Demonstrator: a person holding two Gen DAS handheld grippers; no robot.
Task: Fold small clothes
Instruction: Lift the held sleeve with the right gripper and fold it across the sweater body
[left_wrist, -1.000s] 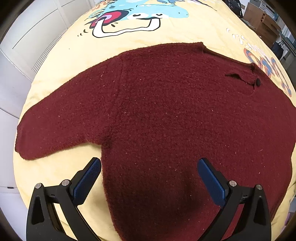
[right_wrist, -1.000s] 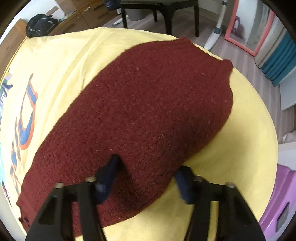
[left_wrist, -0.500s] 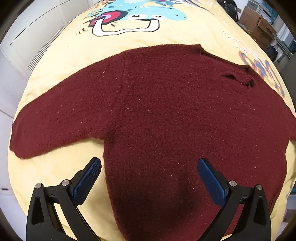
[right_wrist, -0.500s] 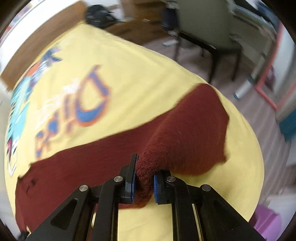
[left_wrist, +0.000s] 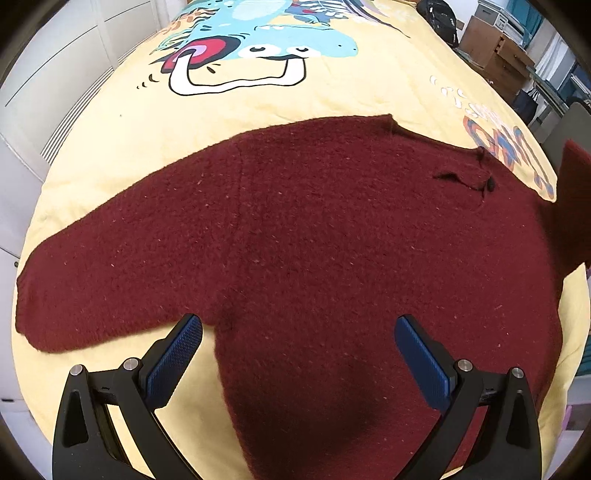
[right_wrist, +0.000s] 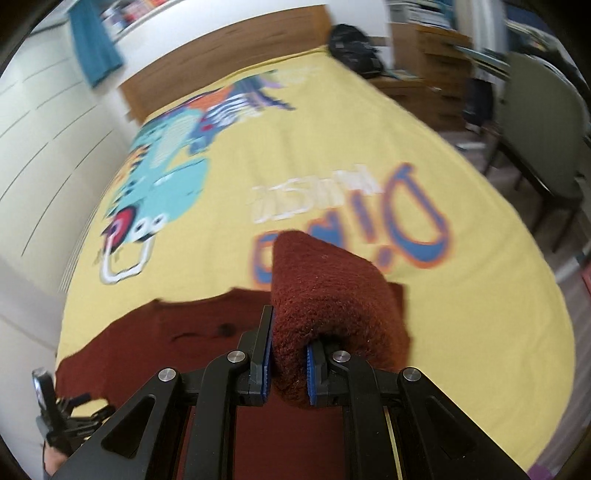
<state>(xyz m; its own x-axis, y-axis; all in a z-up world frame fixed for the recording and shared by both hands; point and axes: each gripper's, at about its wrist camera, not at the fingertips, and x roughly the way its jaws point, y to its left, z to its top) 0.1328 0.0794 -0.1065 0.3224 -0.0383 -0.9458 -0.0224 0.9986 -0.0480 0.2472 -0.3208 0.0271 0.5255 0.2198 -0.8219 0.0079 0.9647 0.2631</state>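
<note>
A dark red knitted sweater (left_wrist: 314, 240) lies flat on a yellow cartoon-print bedspread (left_wrist: 258, 99), one sleeve (left_wrist: 92, 280) stretched out to the left. My left gripper (left_wrist: 298, 338) hovers open above the sweater's lower body, blue pads wide apart, nothing between them. In the right wrist view my right gripper (right_wrist: 288, 369) is shut on the sweater's other sleeve (right_wrist: 325, 295), which is lifted off the bed and arches over the sweater's body (right_wrist: 177, 339). That raised sleeve (left_wrist: 572, 206) shows at the right edge of the left wrist view. The left gripper (right_wrist: 66, 410) appears at the lower left.
White cabinet doors (left_wrist: 55, 74) run along the bed's left side. A wooden headboard (right_wrist: 221, 74), a black bag (right_wrist: 354, 48), wooden drawers (left_wrist: 495, 51) and a chair (right_wrist: 546, 129) stand beyond the bed's far and right sides.
My right gripper closed on the right sleeve, lifted it off the bed and swung it toward the sweater's body while rolling. The left gripper drifted slightly and stayed open.
</note>
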